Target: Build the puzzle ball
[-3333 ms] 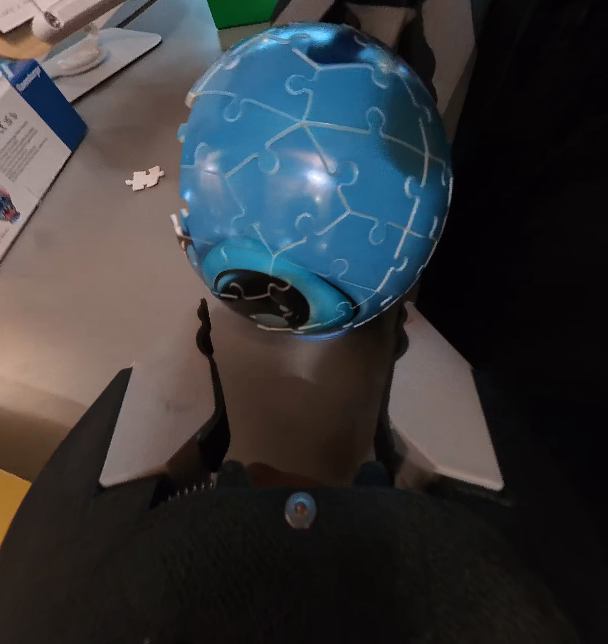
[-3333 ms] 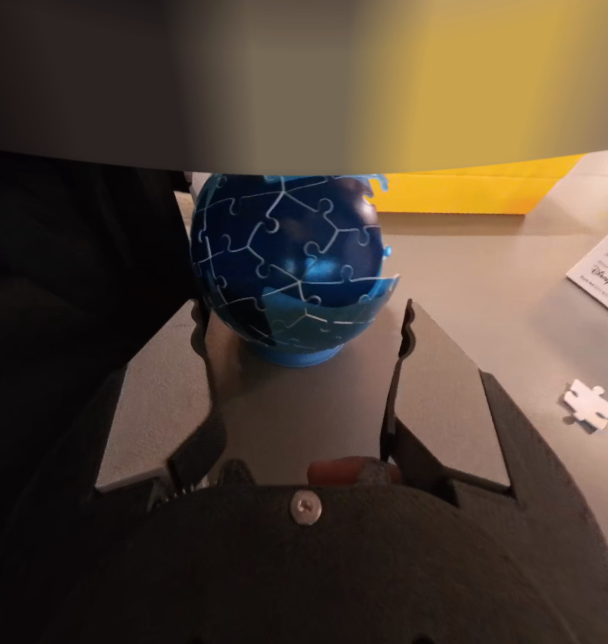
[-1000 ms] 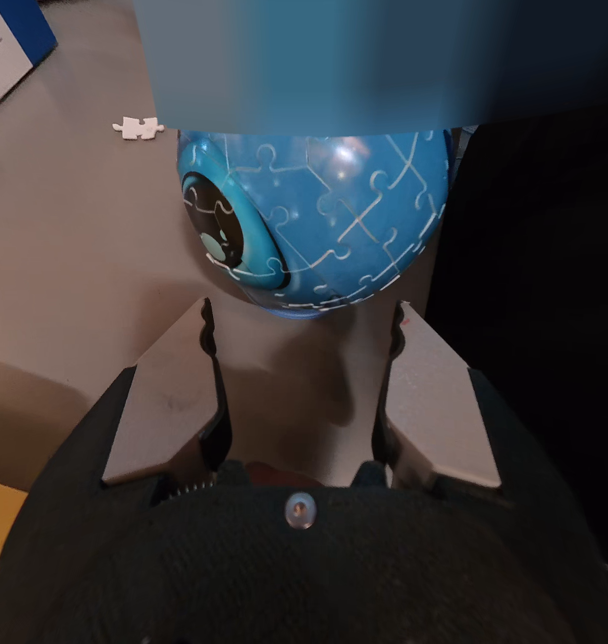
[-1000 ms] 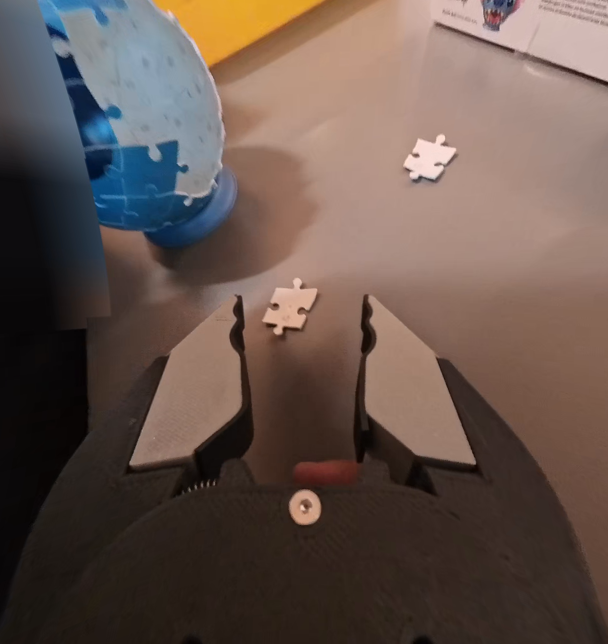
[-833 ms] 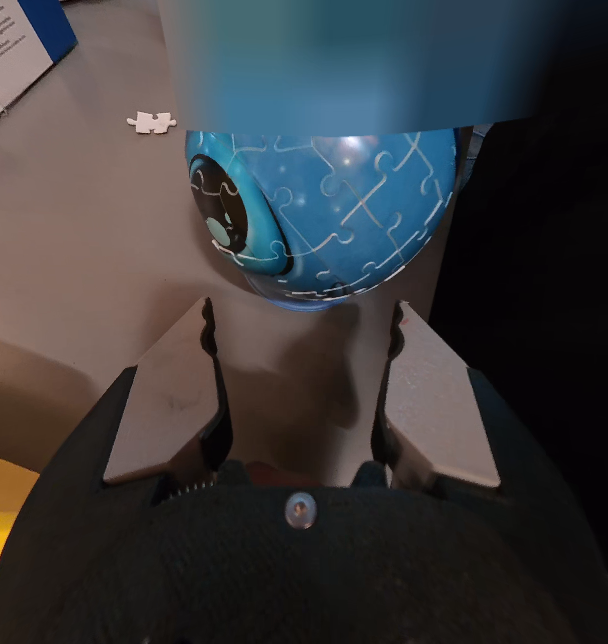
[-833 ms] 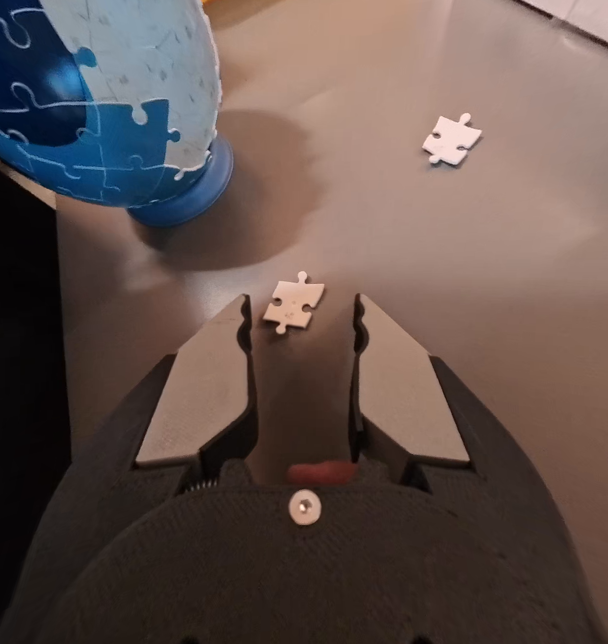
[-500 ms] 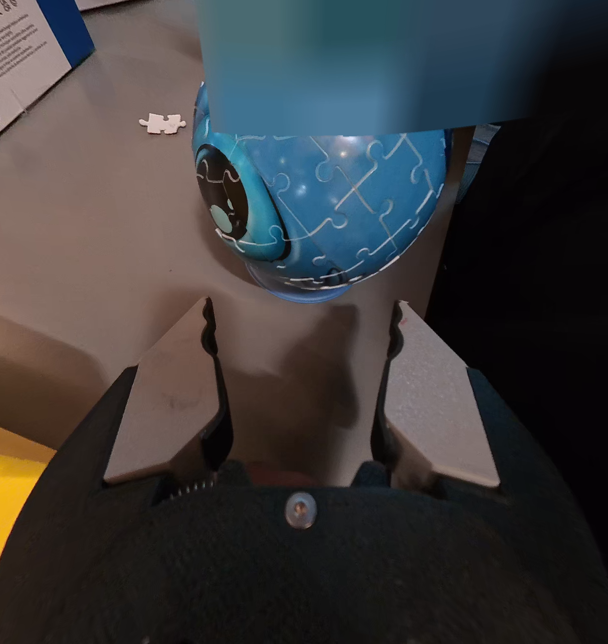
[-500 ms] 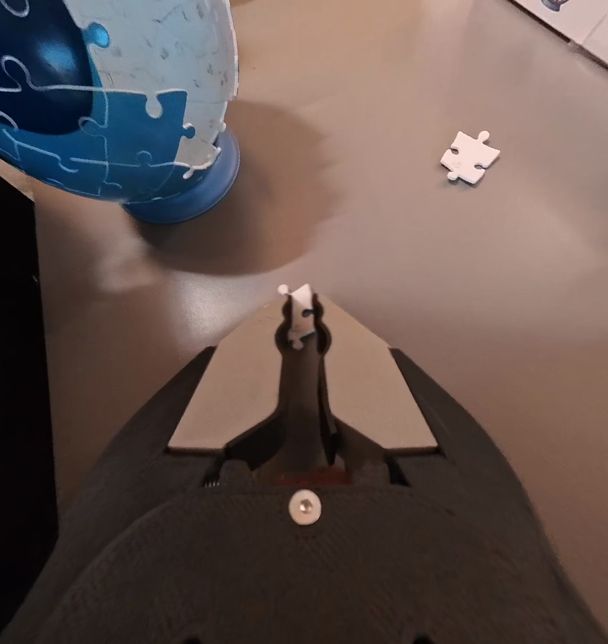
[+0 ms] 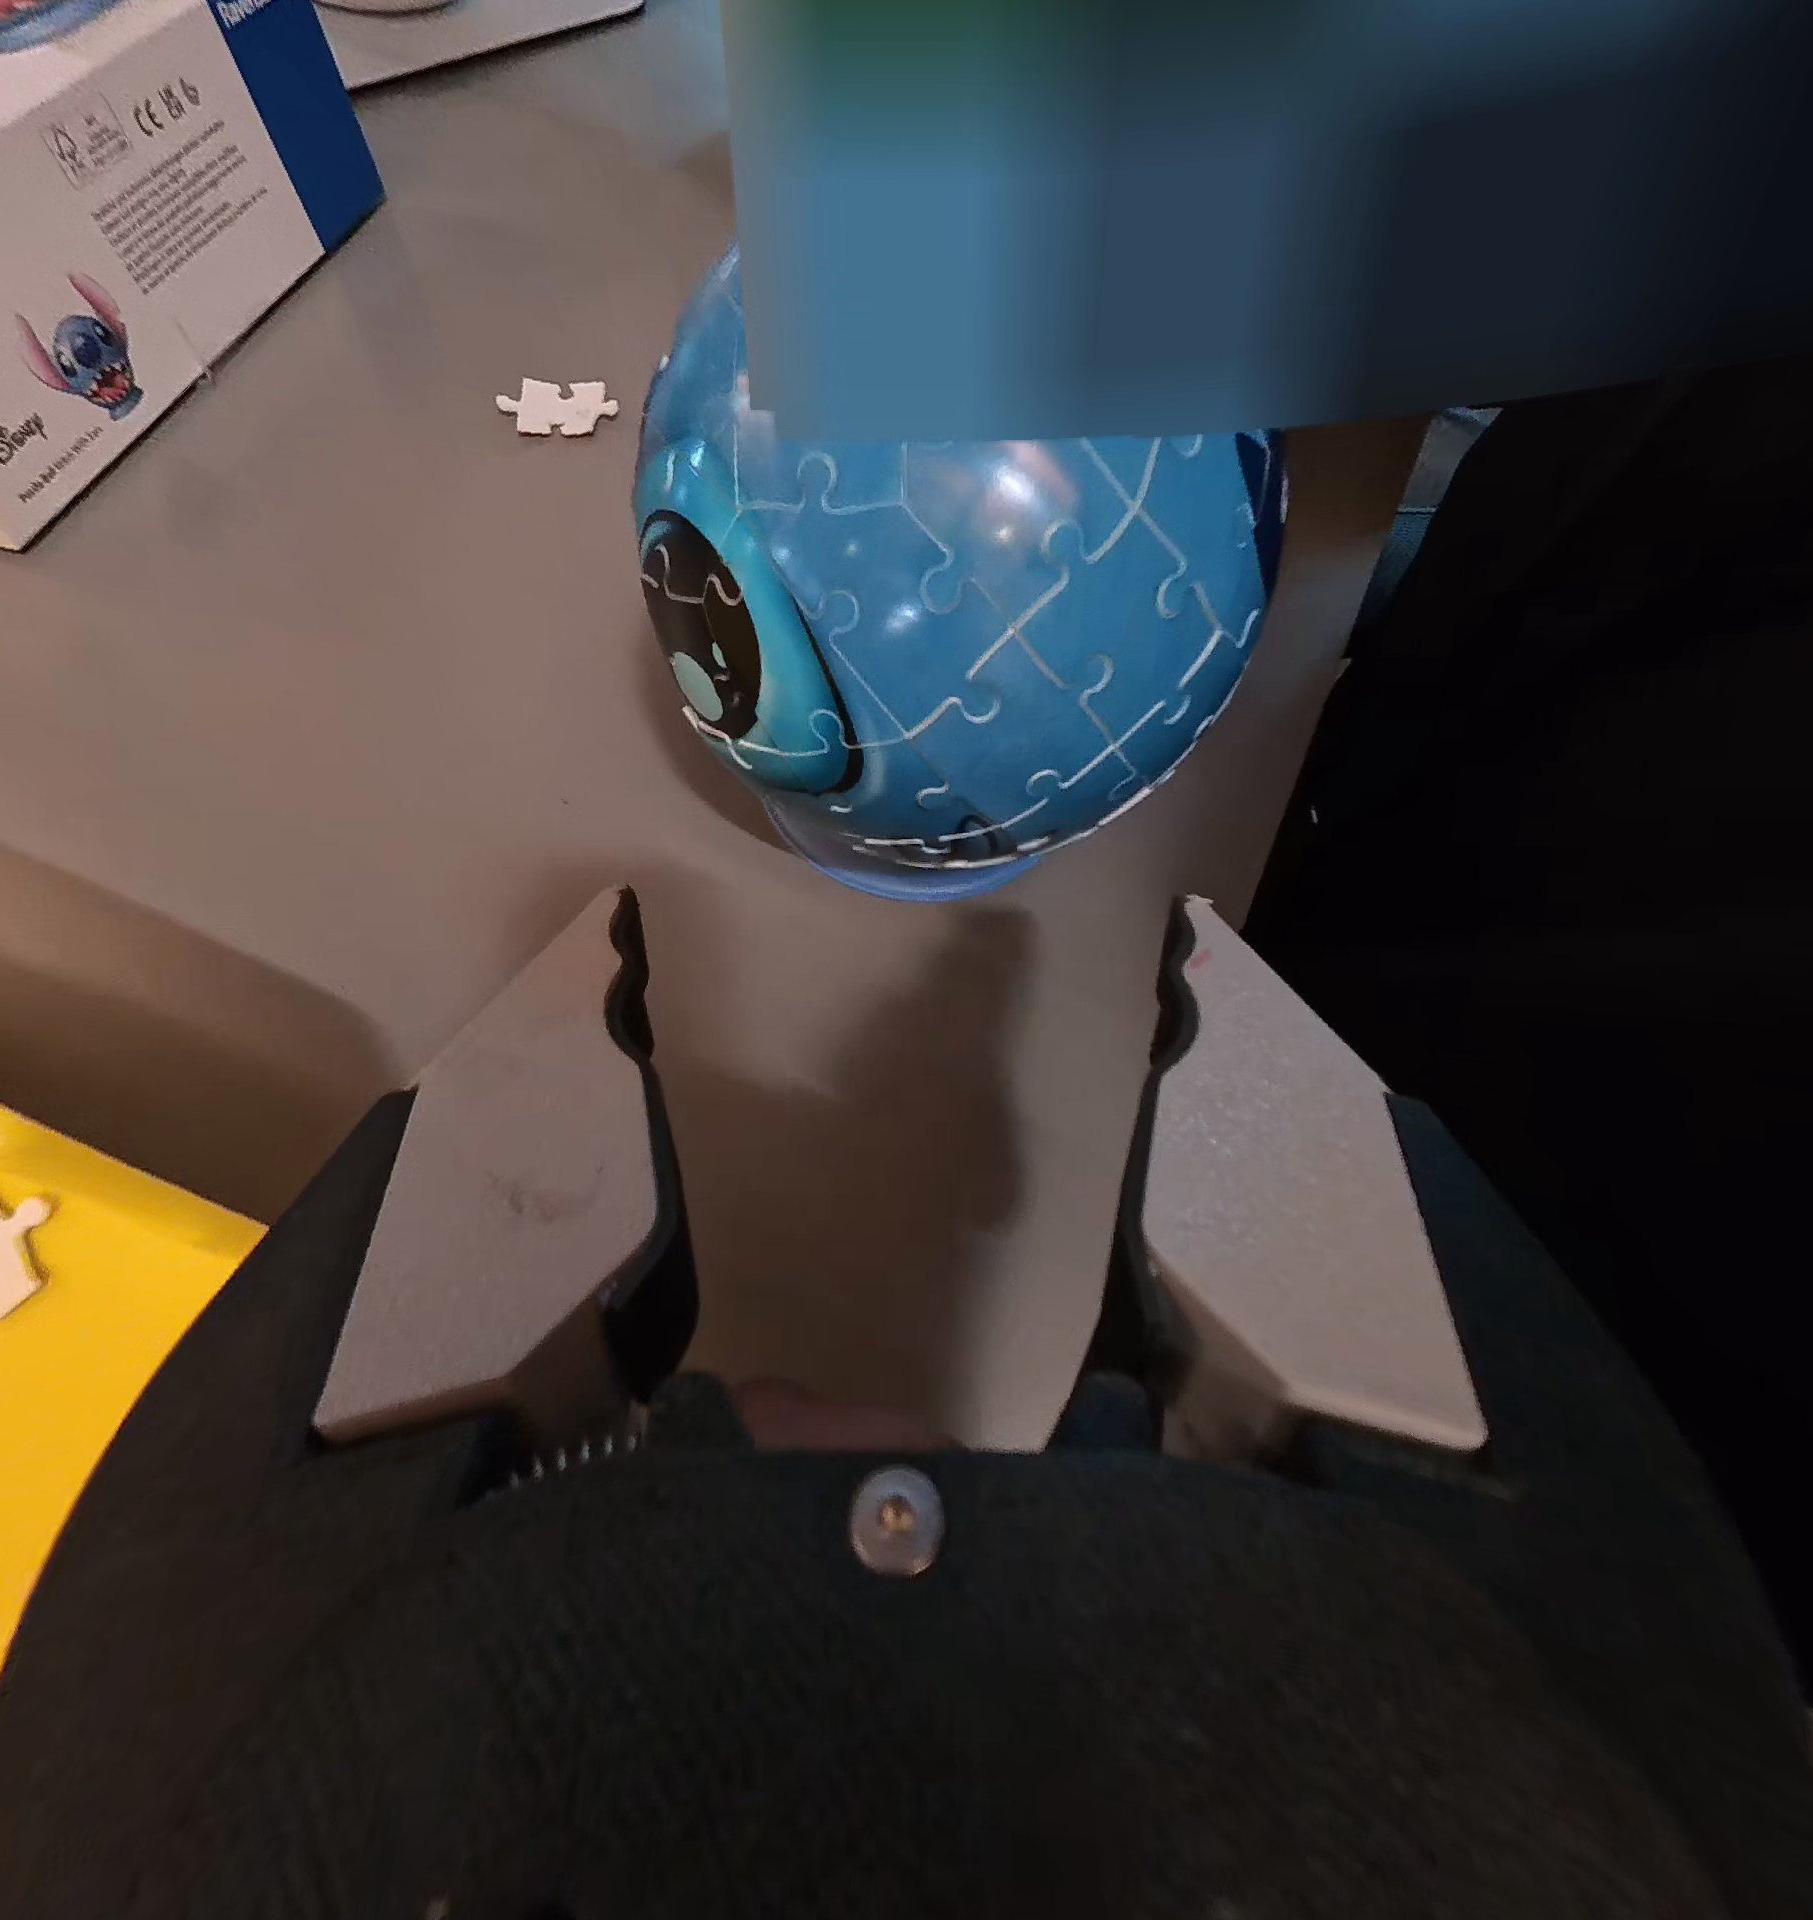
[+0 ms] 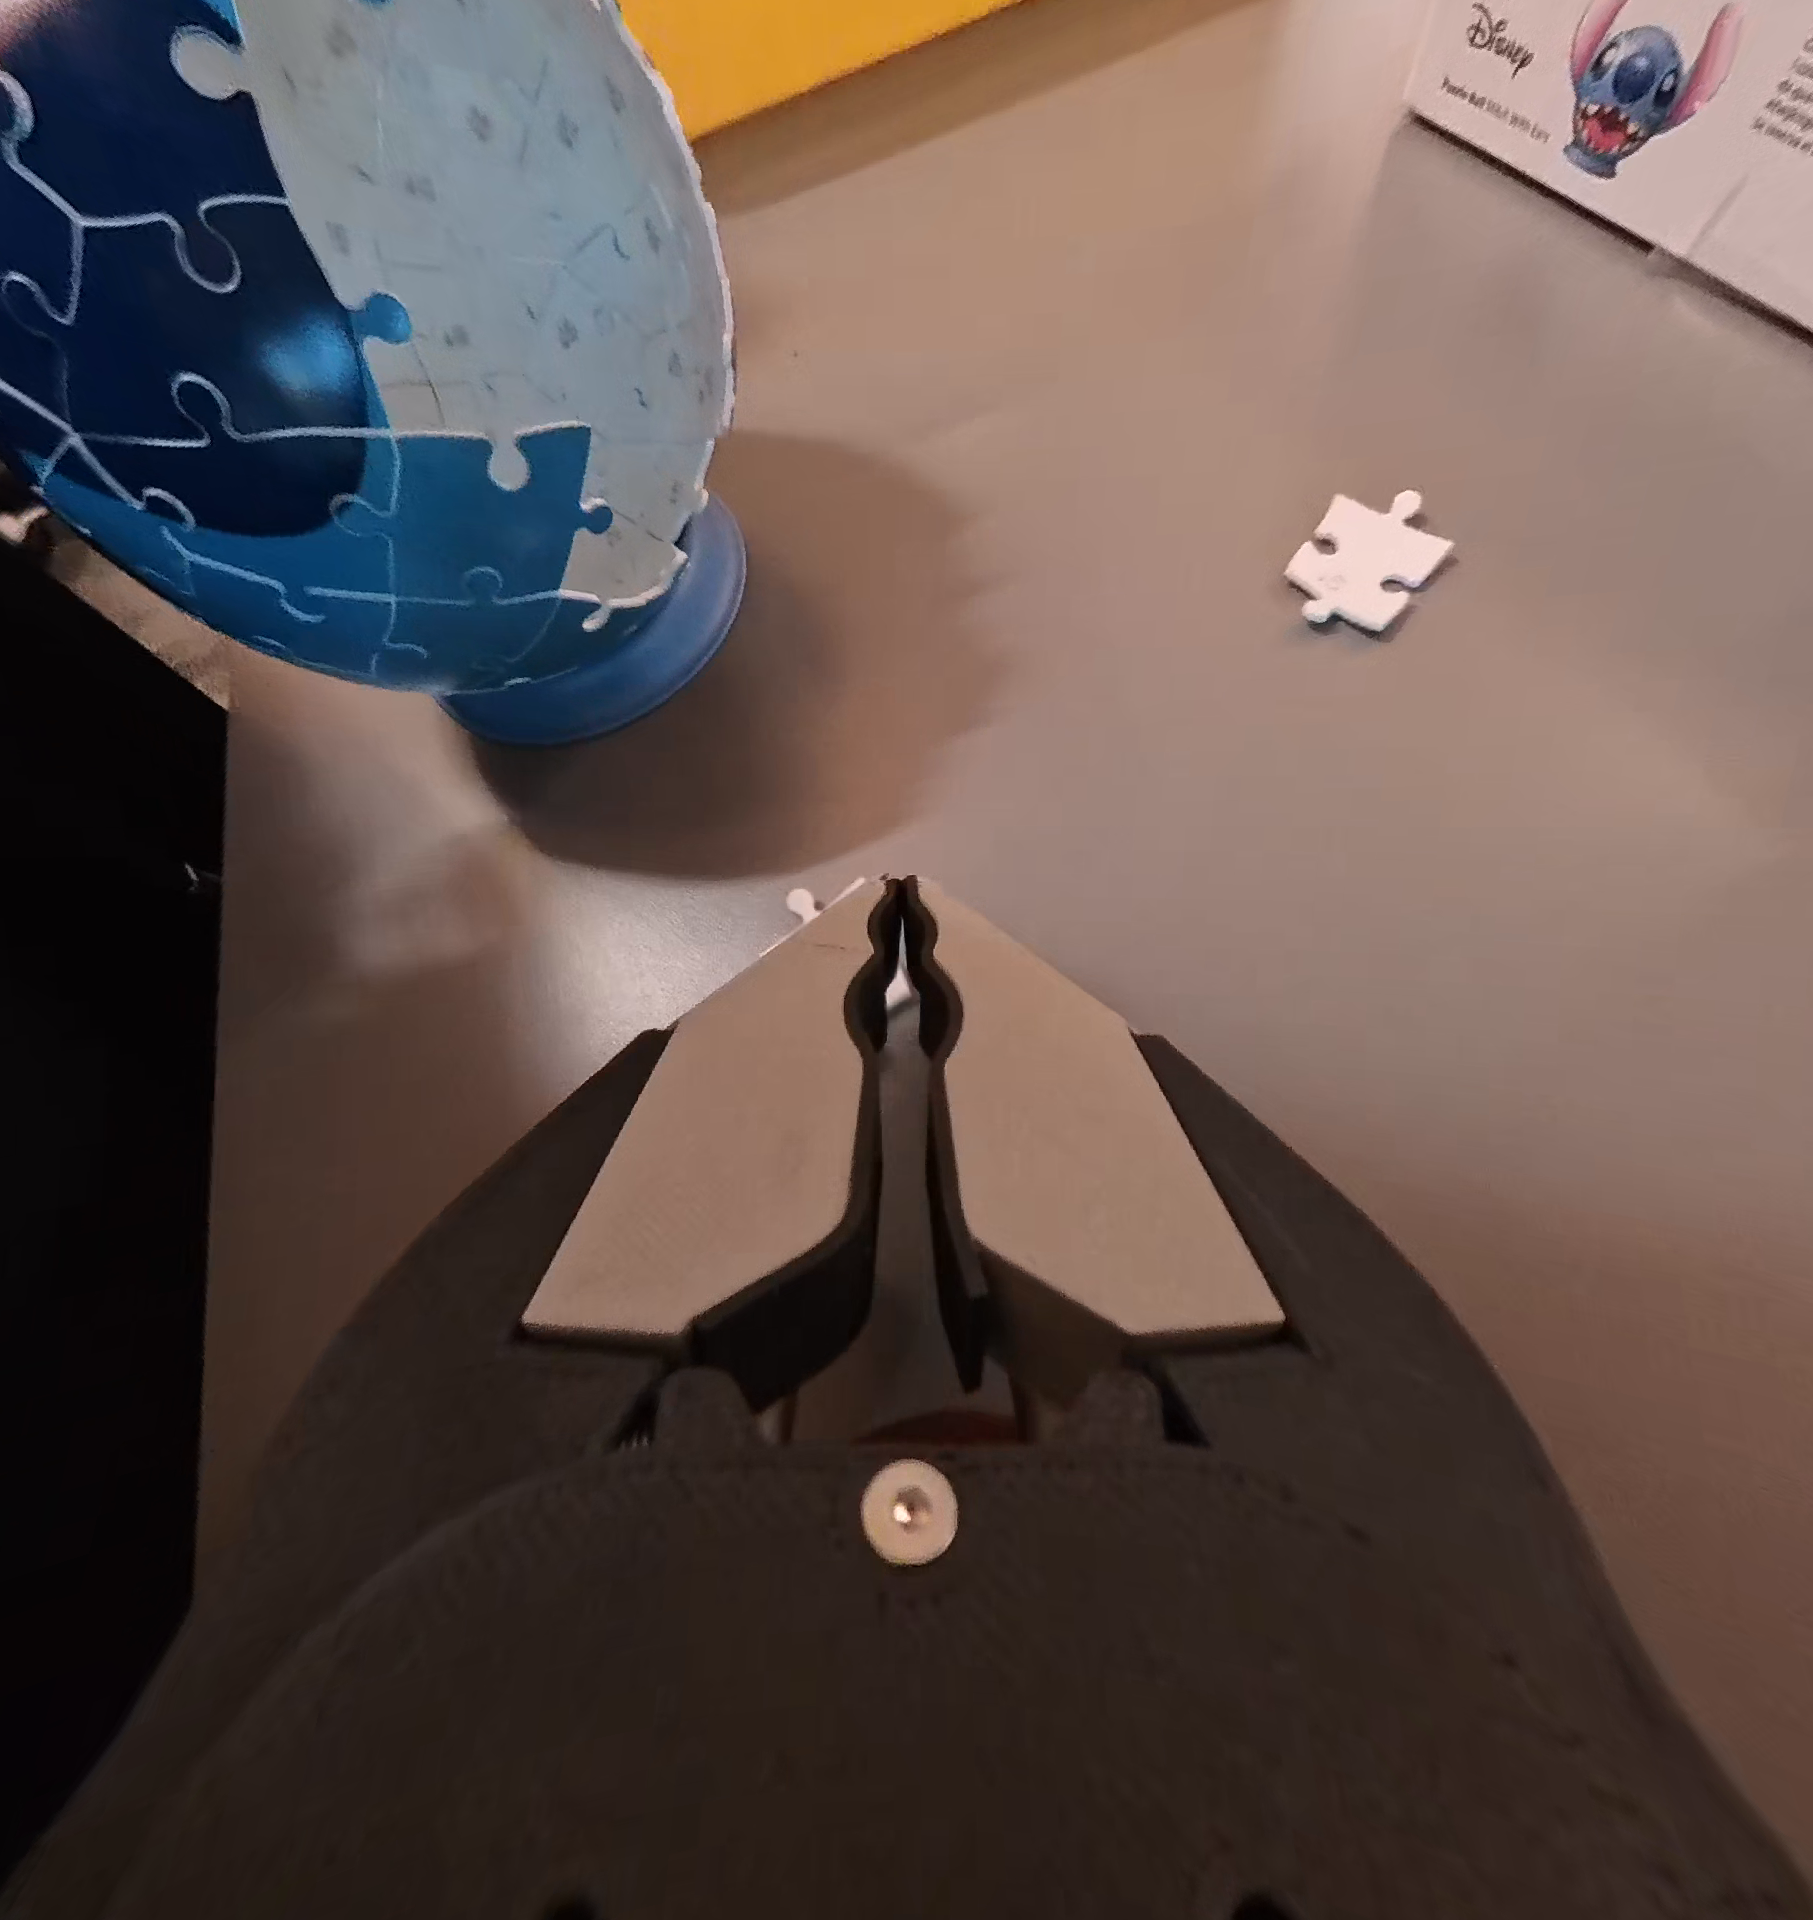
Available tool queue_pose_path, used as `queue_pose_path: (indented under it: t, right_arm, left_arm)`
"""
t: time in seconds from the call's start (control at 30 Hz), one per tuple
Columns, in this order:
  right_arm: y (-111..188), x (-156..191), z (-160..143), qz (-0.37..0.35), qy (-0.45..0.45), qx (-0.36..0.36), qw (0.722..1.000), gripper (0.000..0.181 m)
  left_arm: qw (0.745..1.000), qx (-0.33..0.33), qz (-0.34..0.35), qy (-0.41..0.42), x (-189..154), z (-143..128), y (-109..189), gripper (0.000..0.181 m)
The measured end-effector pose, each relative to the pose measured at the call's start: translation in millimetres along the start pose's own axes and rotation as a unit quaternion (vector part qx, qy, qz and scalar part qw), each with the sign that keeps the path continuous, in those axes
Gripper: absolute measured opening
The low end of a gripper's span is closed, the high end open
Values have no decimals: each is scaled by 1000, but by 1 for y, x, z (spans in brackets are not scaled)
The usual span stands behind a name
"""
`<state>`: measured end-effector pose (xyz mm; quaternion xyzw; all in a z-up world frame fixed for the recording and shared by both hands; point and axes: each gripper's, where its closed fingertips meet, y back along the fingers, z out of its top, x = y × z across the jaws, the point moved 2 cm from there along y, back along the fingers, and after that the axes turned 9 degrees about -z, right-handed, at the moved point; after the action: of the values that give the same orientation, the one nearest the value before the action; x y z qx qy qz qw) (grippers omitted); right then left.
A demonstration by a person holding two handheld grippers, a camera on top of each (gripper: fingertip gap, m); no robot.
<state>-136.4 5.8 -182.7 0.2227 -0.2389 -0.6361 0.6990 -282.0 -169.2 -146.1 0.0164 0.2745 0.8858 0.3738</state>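
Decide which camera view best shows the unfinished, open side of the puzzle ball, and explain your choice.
The right wrist view. There the puzzle ball turns its gap toward the camera, with the pale inner faces of the pieces and a jagged unfinished edge visible. In the left wrist view the ball shows only assembled blue surface with the eye, its top blurred.

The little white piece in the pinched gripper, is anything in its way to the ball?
Nothing visible. The right gripper is shut on the white piece, and only bare table lies between it and the ball. The other loose piece sits off to the side.
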Motion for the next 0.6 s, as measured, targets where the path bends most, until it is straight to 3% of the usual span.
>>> queue_pose_path:
  t: [0.1, 0.17, 0.23, 0.4, 0.6]
  right_arm:
    - [8, 0, -4, 19, 18, 1, 1000, 0]
    - [13, 6, -7, 46, 38, -2, 998, 38]
    - [10, 8, -13, 51, 63, 11, 997, 45]
    - [-1, 11, -18, 39, 149, 34, 988, 42]
    - [2, 23, -21, 122, 235, 14, 964, 37]
  left_arm:
    - [1000, 3, 1, 3, 2, 0, -2, 97]
    - [1000, 5, 0, 4, 2, -1, -4, 96]
    - [1000, 3, -2, 4, 1, -1, -6, 96]
    - [1000, -1, 1, 6, -3, -2, -8, 96]
    - [1000, -6, 17, 6, -12, -5, 0, 95]
